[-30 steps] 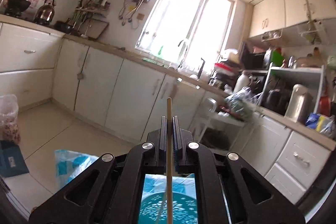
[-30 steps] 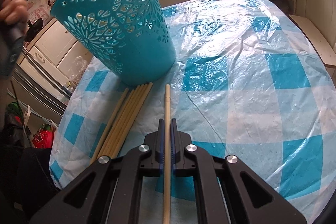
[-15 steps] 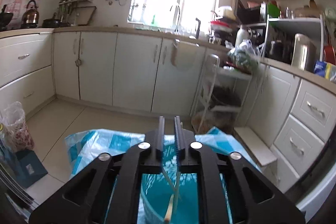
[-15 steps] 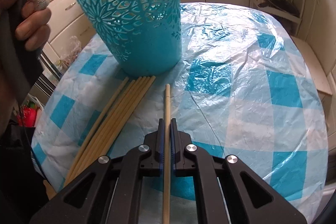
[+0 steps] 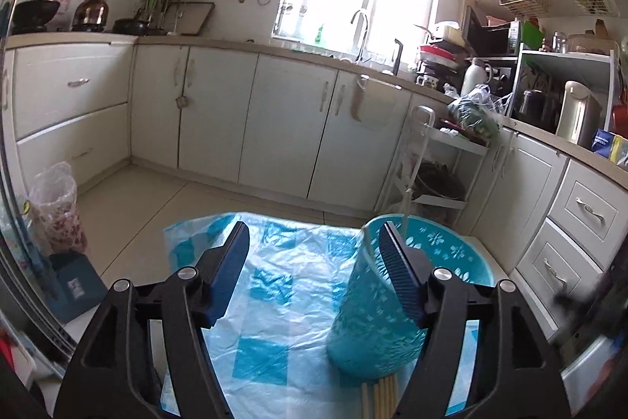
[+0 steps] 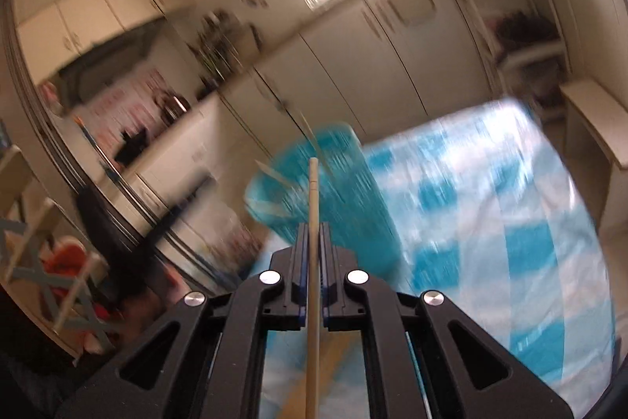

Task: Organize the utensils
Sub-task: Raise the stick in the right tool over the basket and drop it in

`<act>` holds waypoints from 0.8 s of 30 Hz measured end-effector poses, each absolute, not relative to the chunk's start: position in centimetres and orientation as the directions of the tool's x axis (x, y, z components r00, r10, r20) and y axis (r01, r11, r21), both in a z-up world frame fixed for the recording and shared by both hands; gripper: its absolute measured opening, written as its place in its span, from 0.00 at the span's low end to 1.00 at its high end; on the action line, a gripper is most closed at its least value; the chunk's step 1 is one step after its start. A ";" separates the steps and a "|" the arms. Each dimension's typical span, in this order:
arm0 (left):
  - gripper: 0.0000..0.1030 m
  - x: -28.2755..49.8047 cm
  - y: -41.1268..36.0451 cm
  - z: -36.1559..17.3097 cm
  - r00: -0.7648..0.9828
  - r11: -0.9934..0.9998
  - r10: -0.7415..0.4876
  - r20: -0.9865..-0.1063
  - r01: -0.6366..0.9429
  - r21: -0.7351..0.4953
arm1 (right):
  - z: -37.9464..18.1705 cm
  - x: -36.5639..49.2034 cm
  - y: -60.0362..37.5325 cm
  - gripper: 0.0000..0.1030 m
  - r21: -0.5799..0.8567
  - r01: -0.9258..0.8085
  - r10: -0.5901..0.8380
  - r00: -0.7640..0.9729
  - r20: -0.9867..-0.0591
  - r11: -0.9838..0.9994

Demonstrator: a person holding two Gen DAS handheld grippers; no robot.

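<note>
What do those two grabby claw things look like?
Both are alike. The left gripper has chunky black plastic arms with cut-out holes, round silver bolts at the joints, and flat dark blue ribbed pads on its fingers. The right gripper has the same black frame, silver bolts and blue pads. No cables or sleeves show.

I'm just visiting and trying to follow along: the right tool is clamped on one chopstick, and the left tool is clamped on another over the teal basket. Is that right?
Not quite. The left tool is open and holds nothing, as the left wrist view shows; its jaws have just been opening beside the teal basket. The right tool is indeed clamped on one chopstick.
</note>
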State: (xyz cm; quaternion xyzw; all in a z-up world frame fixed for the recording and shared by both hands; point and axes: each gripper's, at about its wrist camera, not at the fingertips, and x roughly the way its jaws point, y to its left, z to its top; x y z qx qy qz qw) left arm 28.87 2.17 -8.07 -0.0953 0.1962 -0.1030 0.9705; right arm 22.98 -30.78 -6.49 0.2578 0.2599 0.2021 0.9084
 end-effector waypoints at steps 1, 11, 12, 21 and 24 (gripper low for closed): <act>0.63 29.0 2.4 -8.6 0.895 0.959 -0.241 -0.374 0.160 -0.236 | -4.6 23.6 -30.6 0.06 0.566 -0.258 0.493 0.813 -0.310 0.783; 0.70 29.7 2.5 -10.1 0.878 0.966 -0.225 -0.422 0.144 -0.215 | -1.8 33.8 -26.3 0.06 0.464 -0.152 0.250 0.955 -0.157 0.873; 0.70 29.8 2.6 -10.3 0.876 0.967 -0.221 -0.429 0.138 -0.216 | -2.5 34.4 -26.0 0.06 0.458 -0.135 0.242 0.953 -0.182 0.879; 0.72 30.1 3.1 -10.9 0.861 0.965 -0.222 -0.457 0.126 -0.232 | -5.9 33.7 -24.3 0.07 0.358 -0.092 0.205 0.934 -0.292 0.929; 0.72 30.0 2.8 -11.1 0.861 0.969 -0.215 -0.461 0.127 -0.213 | -6.5 33.8 -24.1 0.07 0.342 -0.096 0.215 0.920 -0.328 0.935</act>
